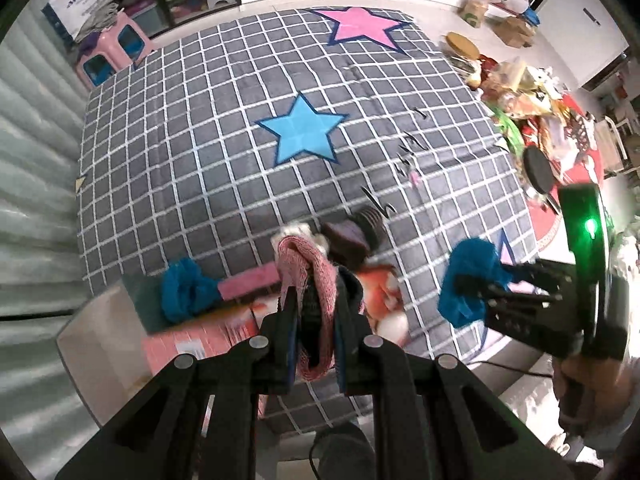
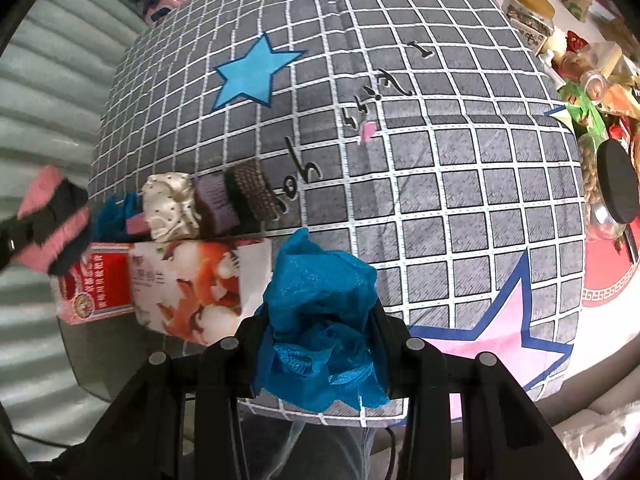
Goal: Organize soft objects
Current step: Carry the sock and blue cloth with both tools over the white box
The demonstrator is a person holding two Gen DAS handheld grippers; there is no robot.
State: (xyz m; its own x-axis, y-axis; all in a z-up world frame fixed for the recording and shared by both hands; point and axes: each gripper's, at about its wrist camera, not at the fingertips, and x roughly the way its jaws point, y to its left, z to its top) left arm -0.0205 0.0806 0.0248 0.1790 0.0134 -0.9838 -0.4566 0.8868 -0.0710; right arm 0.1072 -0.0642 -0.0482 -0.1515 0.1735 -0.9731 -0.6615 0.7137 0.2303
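My left gripper (image 1: 316, 316) is shut on a pink and dark sock (image 1: 310, 280), held above the near edge of the grid-patterned cloth (image 1: 200, 140); it also shows in the right wrist view (image 2: 52, 220). My right gripper (image 2: 320, 320) is shut on a crumpled blue fabric piece (image 2: 320, 300), also seen in the left wrist view (image 1: 468, 280). A row of folded socks lies on the cloth: white dotted (image 2: 170, 204), purple (image 2: 216, 200), brown knit (image 2: 252, 188). Another blue fabric piece (image 1: 184, 292) lies by a pink sock (image 1: 248, 284).
A printed red and white box (image 2: 180, 288) lies at the cloth's near left edge. A cluttered table with jars and a black lid (image 2: 616, 184) stands at the right. A pink stool (image 1: 112, 48) is at the far left. A corrugated wall (image 1: 32, 160) runs along the left.
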